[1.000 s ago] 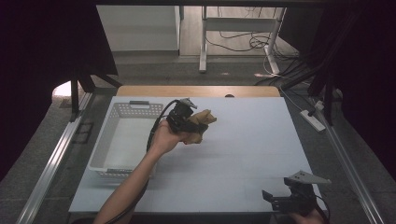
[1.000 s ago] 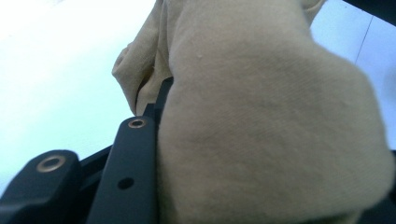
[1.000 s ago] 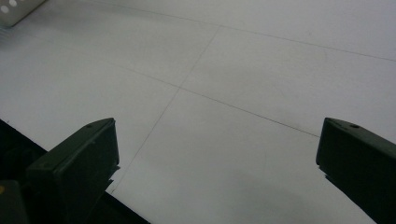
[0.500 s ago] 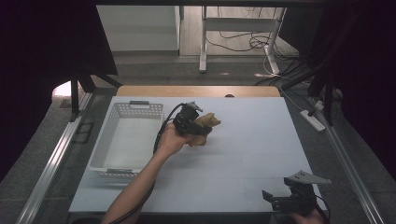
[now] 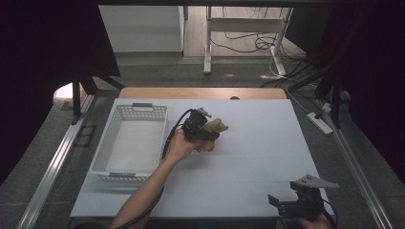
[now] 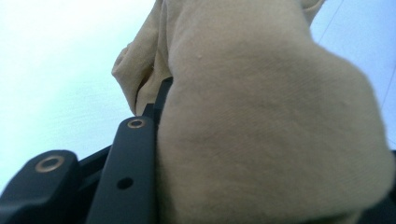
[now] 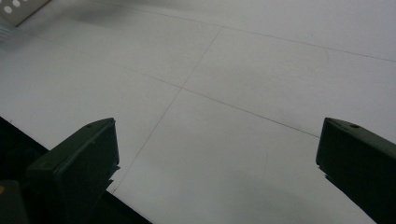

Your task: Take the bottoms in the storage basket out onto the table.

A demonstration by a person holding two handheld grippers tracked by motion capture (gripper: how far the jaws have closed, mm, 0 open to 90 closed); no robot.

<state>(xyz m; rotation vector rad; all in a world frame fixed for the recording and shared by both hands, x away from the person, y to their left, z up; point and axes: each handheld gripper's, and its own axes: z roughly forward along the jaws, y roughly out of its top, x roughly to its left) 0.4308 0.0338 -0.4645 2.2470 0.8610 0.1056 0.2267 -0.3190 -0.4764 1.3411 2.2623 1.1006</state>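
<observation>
left hand-held gripper clenched on tan cloth; right hand-held gripper released

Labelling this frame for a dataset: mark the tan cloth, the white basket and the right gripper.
tan cloth [image 5: 217, 127], high view, on the bunched fabric sticking out past the left gripper.
white basket [image 5: 106, 143], high view, on its left wall.
right gripper [image 7: 217, 172], right gripper view, midway between its wide-open jaws.
</observation>
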